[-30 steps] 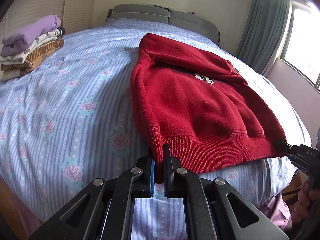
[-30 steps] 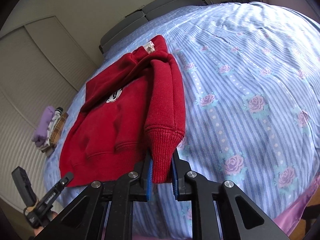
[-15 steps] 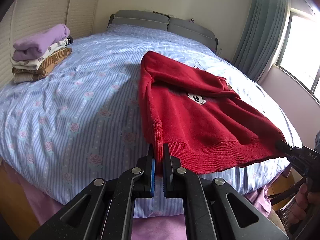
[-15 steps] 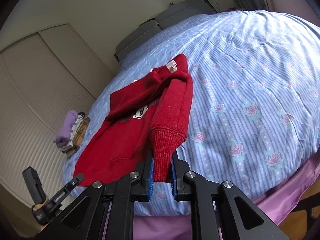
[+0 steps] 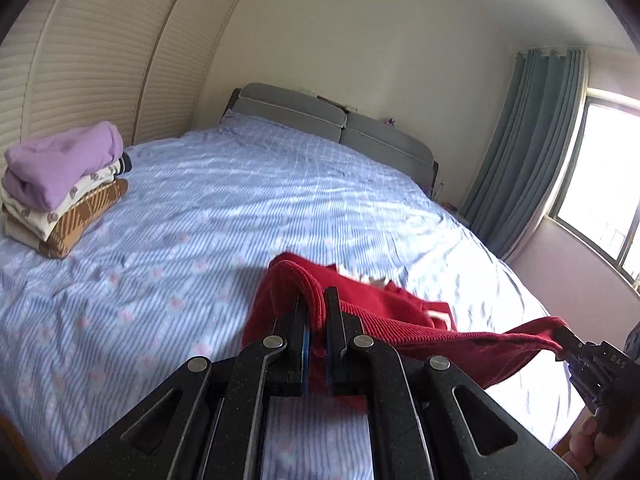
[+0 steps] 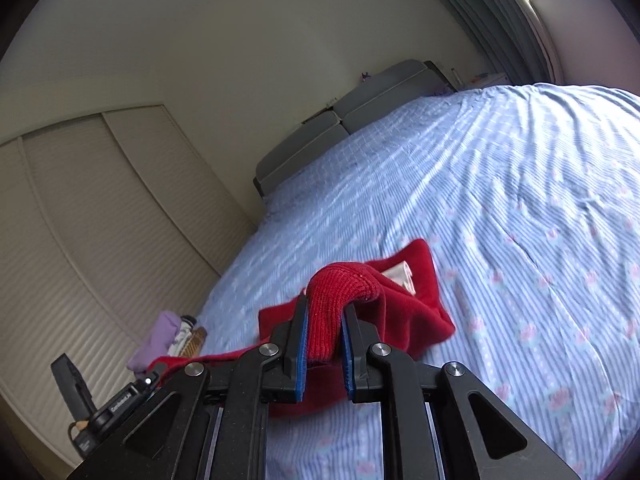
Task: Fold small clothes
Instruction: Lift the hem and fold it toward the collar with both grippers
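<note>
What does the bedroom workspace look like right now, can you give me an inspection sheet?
Surface: bed with a blue striped floral sheet, wrinkled.
Job's things: red sweatshirt held up off the sheet at two corners, hem stretched between the grippers; a ribbed cuff folds over the right fingers.
Clutter: stack of folded clothes at the bed's far left edge, purple one on top.
Grippers: left gripper and right gripper both shut on the sweatshirt.
Cables: nothing seen.
Surroundings: grey headboard, slatted wardrobe doors, grey-green curtain, bright window.
</note>
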Demonstrator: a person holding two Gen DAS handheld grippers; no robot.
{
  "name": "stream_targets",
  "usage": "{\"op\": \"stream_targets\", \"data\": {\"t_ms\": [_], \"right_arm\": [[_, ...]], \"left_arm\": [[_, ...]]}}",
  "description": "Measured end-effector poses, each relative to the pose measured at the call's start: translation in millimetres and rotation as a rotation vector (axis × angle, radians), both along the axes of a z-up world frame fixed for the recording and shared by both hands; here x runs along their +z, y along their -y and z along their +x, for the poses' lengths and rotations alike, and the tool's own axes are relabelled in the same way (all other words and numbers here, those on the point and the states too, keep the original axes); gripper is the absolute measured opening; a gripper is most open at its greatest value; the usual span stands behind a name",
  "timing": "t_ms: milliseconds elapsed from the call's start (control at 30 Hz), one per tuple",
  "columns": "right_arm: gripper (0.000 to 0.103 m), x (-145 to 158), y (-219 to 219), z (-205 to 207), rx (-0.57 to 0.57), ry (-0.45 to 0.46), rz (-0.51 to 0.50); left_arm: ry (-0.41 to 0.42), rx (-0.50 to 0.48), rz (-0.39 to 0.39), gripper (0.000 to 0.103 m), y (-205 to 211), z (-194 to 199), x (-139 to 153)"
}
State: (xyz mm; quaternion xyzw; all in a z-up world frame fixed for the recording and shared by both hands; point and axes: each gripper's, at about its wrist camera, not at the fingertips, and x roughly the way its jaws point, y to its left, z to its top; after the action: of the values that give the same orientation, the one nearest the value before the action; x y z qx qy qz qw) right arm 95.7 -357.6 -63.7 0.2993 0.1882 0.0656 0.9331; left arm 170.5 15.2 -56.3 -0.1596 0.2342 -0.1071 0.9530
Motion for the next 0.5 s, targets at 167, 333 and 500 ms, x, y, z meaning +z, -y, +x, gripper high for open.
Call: {"op": "stream_targets", "data": {"t_ms": [167,333,500], "right_arm": [[0.015,7,10,71,-0.040,0.003,0.047],[0.015,-12,20,139,-0.073,-0.069,0.084],[0.015,-43,30,198,-0.076,-0.179,0.130]], "left_arm": [[0.006,0.025,-0.024,0.008,11,76,9],[-0.038,0.042,-0.032,0.008,20,145,-4],[-0.115,0.064,0.004,0.008,28,194,-31]]}}
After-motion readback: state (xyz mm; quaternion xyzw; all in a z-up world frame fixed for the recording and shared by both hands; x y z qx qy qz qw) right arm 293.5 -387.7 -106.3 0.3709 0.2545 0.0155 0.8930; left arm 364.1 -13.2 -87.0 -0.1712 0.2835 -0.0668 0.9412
